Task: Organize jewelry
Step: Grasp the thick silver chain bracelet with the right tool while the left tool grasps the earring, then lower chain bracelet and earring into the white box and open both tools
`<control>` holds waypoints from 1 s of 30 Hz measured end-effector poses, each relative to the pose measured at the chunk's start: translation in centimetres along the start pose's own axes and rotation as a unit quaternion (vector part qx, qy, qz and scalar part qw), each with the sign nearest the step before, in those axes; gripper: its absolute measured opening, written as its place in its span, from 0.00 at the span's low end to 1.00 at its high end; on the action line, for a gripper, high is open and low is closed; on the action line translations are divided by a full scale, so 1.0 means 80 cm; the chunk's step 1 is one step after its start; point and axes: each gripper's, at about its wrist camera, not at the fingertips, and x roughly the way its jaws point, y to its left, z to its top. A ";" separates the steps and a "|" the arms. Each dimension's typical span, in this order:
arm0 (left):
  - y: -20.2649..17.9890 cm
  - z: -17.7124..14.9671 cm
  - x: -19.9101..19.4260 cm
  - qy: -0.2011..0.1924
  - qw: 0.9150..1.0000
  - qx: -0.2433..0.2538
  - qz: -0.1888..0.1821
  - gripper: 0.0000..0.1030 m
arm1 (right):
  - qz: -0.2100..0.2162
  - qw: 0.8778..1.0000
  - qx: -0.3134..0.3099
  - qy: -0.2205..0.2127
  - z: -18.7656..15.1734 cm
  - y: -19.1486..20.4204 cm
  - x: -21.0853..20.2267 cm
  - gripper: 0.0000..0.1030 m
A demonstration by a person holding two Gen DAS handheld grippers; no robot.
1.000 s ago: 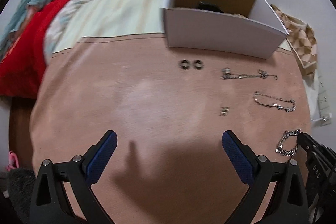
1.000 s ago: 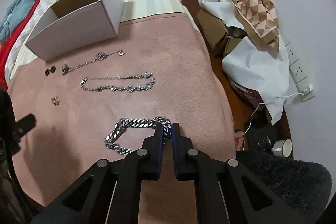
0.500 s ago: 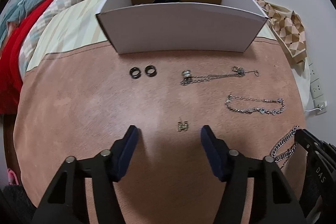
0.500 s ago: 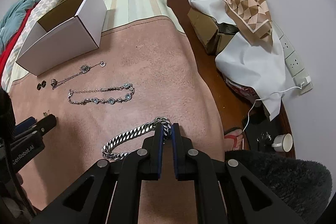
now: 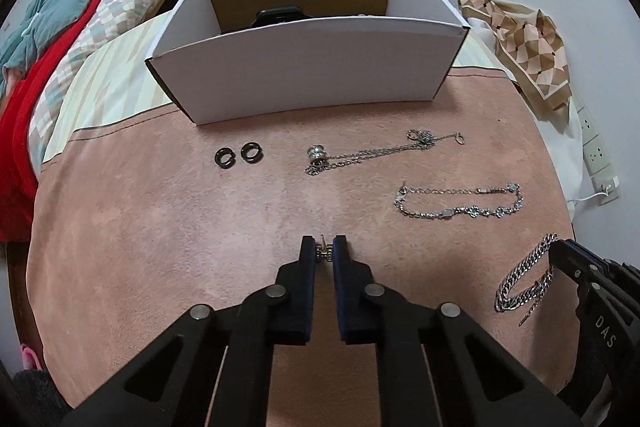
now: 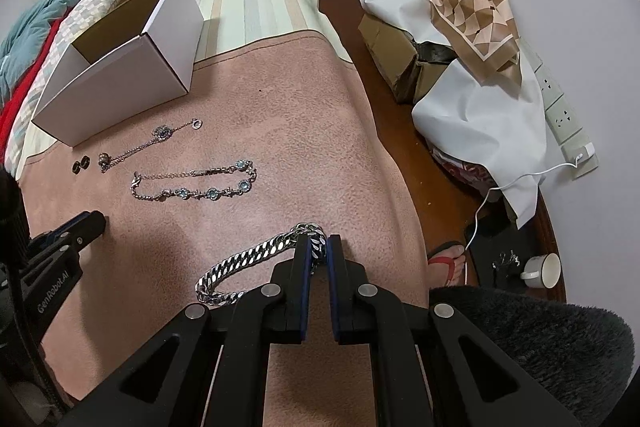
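My left gripper (image 5: 323, 251) is shut on a small gold earring (image 5: 323, 250) on the pink blanket (image 5: 160, 247). My right gripper (image 6: 318, 251) is shut on a thick silver curb chain (image 6: 248, 259), also in the left wrist view (image 5: 520, 279); the chain's free end trails on the blanket. An open white box (image 5: 312, 67) stands at the back. Two black rings (image 5: 236, 155), a thin chain with a silver bead (image 5: 360, 153) and a blue-stone bracelet (image 5: 460, 203) lie in front of it.
A bed with red and teal bedding (image 5: 60, 39) is at left. A patterned cloth over white sheets and cartons (image 6: 460, 27) sits right of the blanket, with a wall socket (image 6: 560, 115), a cable and a cup (image 6: 544, 269) on the wooden floor.
My left gripper swung toward the box, moved down onto the small earring and shut on it. My right gripper stayed shut on the thick chain, which is now drawn out straighter.
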 end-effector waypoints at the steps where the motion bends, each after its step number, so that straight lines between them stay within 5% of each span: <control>1: 0.000 -0.001 -0.001 0.000 1.000 0.000 0.000 0.06 | 0.002 1.000 0.000 -0.001 0.000 0.000 -0.002 0.08; 19: 0.030 0.020 -0.075 -0.026 0.998 -0.029 -0.049 0.06 | 0.092 0.994 -0.017 -0.063 0.041 0.029 -0.102 0.08; 30: 0.071 0.135 -0.133 -0.084 0.994 -0.034 -0.055 0.06 | 0.157 0.977 -0.069 -0.129 0.164 0.106 -0.163 0.08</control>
